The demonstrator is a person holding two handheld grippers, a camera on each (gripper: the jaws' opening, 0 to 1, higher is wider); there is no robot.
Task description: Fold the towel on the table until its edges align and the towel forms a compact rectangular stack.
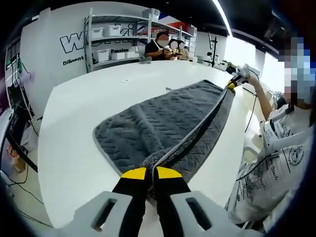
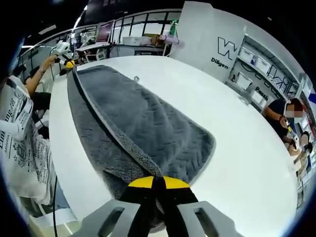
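While claws pinch, plush towel [image 1: 163,123] creases.

big white table [image 1: 74,128] up front, grey shelving [image 1: 118,37] with white bins against a white lettered wall [image 1: 49,39], two seated people [image 1: 165,44] beyond, ceiling light strip [image 1: 222,17] glowing overhead.

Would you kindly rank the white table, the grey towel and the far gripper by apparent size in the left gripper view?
1. white table
2. grey towel
3. right gripper, though it is farthest from the camera, so it looks smaller than it is.
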